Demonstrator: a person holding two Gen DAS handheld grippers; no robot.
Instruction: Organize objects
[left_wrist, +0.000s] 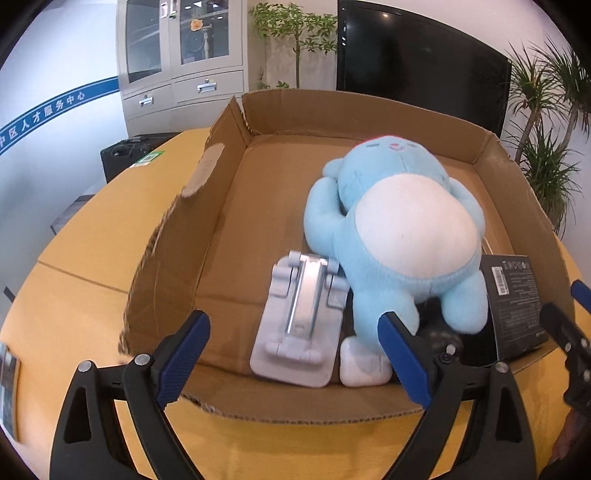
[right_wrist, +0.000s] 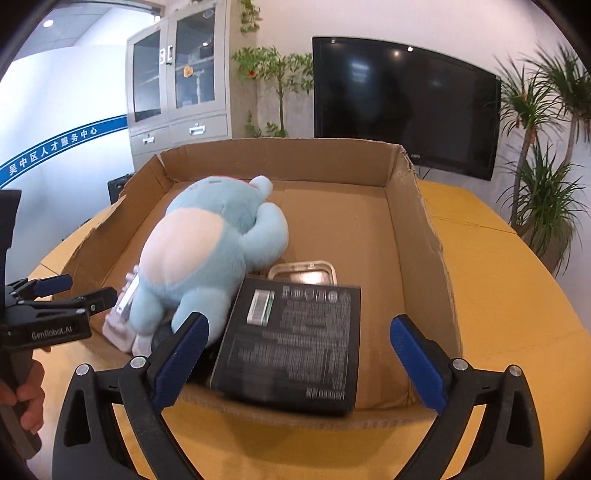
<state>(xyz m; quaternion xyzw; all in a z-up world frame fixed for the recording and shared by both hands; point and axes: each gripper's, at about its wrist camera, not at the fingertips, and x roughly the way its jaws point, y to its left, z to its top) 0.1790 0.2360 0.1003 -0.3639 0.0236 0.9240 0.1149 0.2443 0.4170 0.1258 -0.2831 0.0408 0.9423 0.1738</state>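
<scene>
plush toy (left_wrist: 395, 236): light blue, white belly
cardboard box (left_wrist: 258, 206): plain brown
flat box (right_wrist: 295, 343): black, white print
phone stand (left_wrist: 299, 321): pale grey
worktop (right_wrist: 517, 295): yellow

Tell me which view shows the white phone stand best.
The left wrist view: the phone stand lies flat in the cardboard box, fully visible beside the plush toy. In the right wrist view only a sliver of it shows, behind the toy's leg.

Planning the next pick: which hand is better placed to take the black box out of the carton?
Right. The right tongs stand open with the black box directly between their fingers; the left tongs face the phone stand.
</scene>
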